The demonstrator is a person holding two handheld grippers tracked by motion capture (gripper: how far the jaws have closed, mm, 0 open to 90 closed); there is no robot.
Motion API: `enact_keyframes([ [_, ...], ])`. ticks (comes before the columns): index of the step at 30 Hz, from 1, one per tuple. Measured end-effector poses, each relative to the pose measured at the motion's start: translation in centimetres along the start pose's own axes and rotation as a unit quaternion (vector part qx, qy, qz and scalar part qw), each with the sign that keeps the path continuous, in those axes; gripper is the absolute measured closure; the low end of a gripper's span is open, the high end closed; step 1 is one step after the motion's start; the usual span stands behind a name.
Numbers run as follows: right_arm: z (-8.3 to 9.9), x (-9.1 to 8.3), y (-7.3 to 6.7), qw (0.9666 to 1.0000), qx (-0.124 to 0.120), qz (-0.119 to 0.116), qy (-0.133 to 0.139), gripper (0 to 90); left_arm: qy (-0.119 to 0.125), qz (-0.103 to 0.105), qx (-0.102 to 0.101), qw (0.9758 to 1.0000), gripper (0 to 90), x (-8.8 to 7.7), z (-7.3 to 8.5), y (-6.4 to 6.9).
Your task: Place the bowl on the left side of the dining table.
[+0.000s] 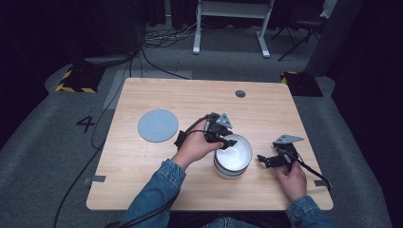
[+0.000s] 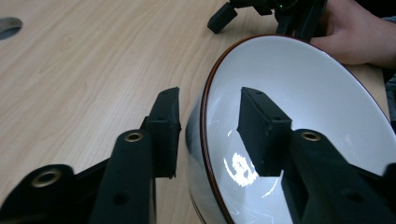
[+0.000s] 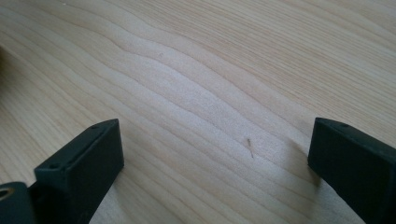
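- A pale wooden counter filled the middle of the high view, with grey carpeted floor around it and a small round grey hole near its far edge.
- A flat grey round plate lay on the left part of the counter, well apart from everything else.
- A white bowl with a thin dark rim stood upright near the centre of the counter, toward the person's side.
- The left gripper, held in a hand with a denim sleeve, straddled the near wall of the bowl: one jaw stood outside the wall, the other inside. A narrow gap showed at the outer jaw, so the pads were not yet pressing; the jaws were partly apart, around the rim.
- The right gripper rested low over bare wood to the right of the bowl, near it but not touching, its jaws wide apart with nothing between them.
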State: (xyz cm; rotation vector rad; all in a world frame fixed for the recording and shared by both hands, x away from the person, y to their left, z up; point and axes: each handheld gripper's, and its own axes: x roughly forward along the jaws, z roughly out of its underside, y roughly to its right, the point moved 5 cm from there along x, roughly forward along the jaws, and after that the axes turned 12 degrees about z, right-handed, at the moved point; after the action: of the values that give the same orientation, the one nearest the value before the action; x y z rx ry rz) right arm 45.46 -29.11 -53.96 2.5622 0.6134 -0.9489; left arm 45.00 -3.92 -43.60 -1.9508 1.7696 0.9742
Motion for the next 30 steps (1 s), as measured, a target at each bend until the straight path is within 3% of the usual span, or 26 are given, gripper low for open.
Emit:
enact_keyframes([
  [5, 0.0, 0.0, 0.0, 1.0000, 0.000, 0.000, 0.000, 3.6, -0.011, -0.013, -0.006, 0.9998, 79.6, -0.3, 0.2, -0.5],
  [12, 0.0, 0.0, 0.0, 1.0000, 0.000, 0.000, 0.000, 3.6, -0.025, -0.017, -0.001, 0.9996, 80.9, -0.3, 0.1, -0.5],
  [18, 0.0, 0.0, 0.0, 1.0000, 0.000, 0.000, 0.000, 3.6, -0.022, -0.018, -0.004, 0.9996, 80.7, -0.5, -0.2, -0.5],
  [22, 0.0, 0.0, 0.0, 1.0000, 0.000, 0.000, 0.000, 3.6, -0.015, -0.010, -0.027, 0.9995, 80.7, -1.0, -0.6, 0.0],
  [25, 0.0, 0.0, 0.0, 1.0000, 0.000, 0.000, 0.000, 3.6, -0.012, -0.002, -0.030, 0.9995, 80.7, -1.8, -1.2, 0.3],
  [30, 0.0, 0.0, -0.1, 1.0000, 0.003, -0.001, 0.000, 3.6, -0.008, -0.009, -0.031, 0.9994, 80.6, -2.7, -2.1, 0.5],
])
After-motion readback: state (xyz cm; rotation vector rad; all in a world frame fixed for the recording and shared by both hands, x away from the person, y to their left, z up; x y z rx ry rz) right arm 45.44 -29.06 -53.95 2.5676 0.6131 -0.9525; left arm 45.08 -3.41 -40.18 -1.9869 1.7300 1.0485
